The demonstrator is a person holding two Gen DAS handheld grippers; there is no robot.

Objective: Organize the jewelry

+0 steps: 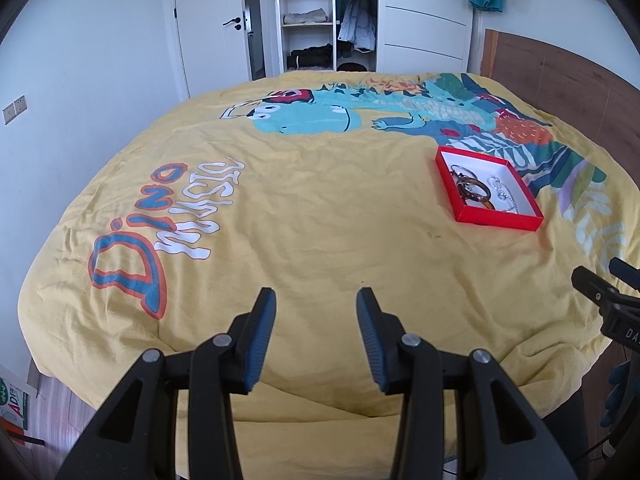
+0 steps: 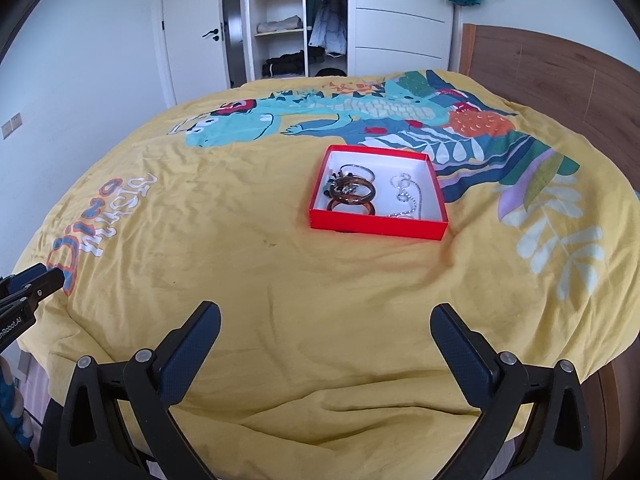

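A shallow red box (image 2: 378, 227) (image 1: 500, 218) with a white inside lies on the yellow bedcover. In it are brown bangles (image 2: 352, 194) (image 1: 474, 190), a thin silver bangle (image 2: 358, 169) and a silver chain (image 2: 408, 196) (image 1: 506, 194). My right gripper (image 2: 326, 316) hovers over the near part of the bed, jaws spread wide, nothing between them; the box lies ahead of it, well apart. My left gripper (image 1: 316, 300) is open with nothing between its blue pads; the box is far to its right. The right gripper's tip (image 1: 592, 284) shows at the left wrist view's right edge.
The yellow dinosaur-print bedcover (image 2: 280, 280) (image 1: 320, 220) fills both views. A wooden headboard (image 2: 560, 80) stands at the right. Beyond the bed are a white door (image 2: 192, 40) and an open wardrobe (image 2: 304, 20) with hanging coats. The left gripper (image 2: 28, 288) shows at the left edge.
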